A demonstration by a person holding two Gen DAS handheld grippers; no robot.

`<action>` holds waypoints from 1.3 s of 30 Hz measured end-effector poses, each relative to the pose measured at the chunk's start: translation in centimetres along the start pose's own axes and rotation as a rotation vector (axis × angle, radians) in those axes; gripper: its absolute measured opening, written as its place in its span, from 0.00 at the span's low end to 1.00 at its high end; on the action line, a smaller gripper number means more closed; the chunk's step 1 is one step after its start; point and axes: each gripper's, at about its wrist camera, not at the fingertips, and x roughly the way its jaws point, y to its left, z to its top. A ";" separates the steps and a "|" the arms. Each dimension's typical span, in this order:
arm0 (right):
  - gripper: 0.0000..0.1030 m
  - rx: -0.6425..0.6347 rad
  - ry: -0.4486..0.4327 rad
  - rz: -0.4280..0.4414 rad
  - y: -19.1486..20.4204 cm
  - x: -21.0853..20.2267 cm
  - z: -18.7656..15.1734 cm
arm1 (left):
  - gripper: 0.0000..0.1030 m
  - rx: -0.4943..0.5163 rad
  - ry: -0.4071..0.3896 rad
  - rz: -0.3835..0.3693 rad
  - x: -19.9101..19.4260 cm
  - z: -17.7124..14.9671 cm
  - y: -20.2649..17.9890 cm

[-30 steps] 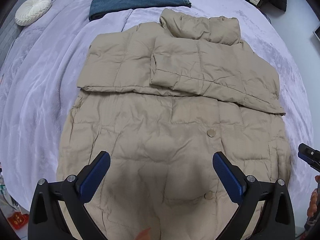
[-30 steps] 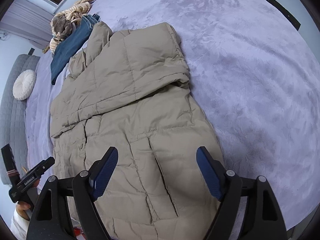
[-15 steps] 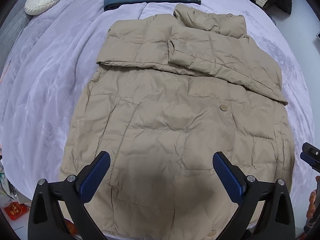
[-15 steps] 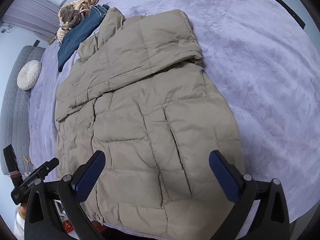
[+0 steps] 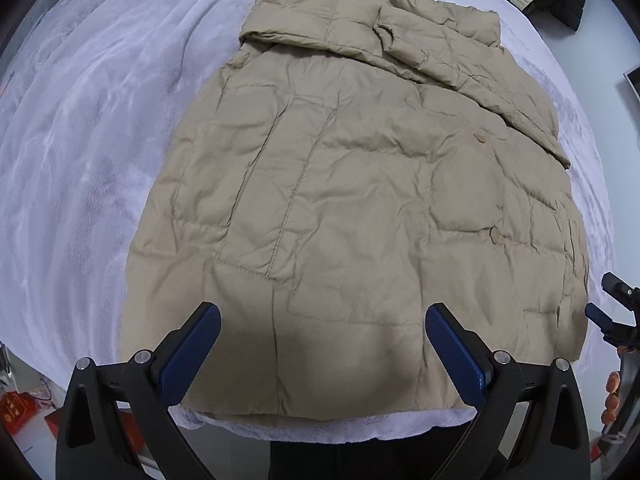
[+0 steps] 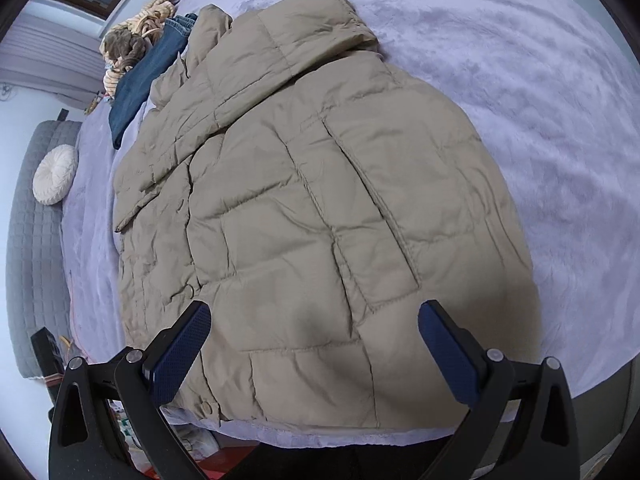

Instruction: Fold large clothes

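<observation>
Left gripper [image 5: 322, 350] hangs over the near-left part of the hem, blue pads spread wide, nothing between them; tan puffer coat [image 5: 360, 200] lies flat, front up, on the lilac blanket [image 5: 80, 160], both sleeves already crossed over the chest, collar at the far end, hem along the near bed edge. Middle: quilted panels lie smooth, buttons along the placket. Right gripper [image 6: 314, 344] over the near-right part of the hem, jaws at full spread and empty. Likely step: take the hem at both ends for the bottom-to-top fold. To do it well, pinch front and back layers together at matching spots near the two corners, lift evenly, carry hem to the collar line so the sleeves stay tucked. Puffy fill may spring back, so press the fold. Folded jeans [image 6: 144, 84] and a round cushion [image 6: 54, 174] sit beyond, clear of the fold path
</observation>
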 end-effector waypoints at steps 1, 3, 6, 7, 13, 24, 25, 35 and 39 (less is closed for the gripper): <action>1.00 0.011 -0.007 0.014 -0.2 -0.1 -0.5 | 0.99 -0.003 0.005 -0.011 0.0 -0.4 0.5; 1.00 0.036 -0.015 0.037 -0.6 -0.4 -1.6 | 0.99 -0.010 0.013 -0.034 -0.1 -1.0 1.4; 1.00 0.067 -0.022 0.039 -1.3 -0.7 -3.0 | 0.99 -0.025 0.026 -0.089 -0.2 -2.1 2.7; 1.00 0.079 -0.023 0.038 -1.6 -0.8 -3.5 | 0.99 -0.030 0.027 -0.110 -0.3 -2.5 3.2; 1.00 0.232 0.022 0.071 -5.5 -0.9 -6.2 | 0.99 -0.099 0.063 -0.257 -0.6 -4.6 6.7; 1.00 0.466 0.038 0.236 -9.5 1.6 -9.2 | 0.99 -0.157 0.196 -0.431 2.2 -7.2 7.8; 1.00 0.472 0.032 0.251 -9.4 1.8 -9.1 | 0.99 -0.163 0.180 -0.430 2.4 -7.0 7.4; 1.00 0.560 -0.011 0.377 -9.0 3.3 -8.0 | 0.72 -0.287 0.049 -0.461 3.3 -3.7 6.7; 0.98 0.655 -0.059 0.440 -10.4 3.3 -8.5 | 0.16 -0.275 0.049 -0.436 3.7 -3.2 8.1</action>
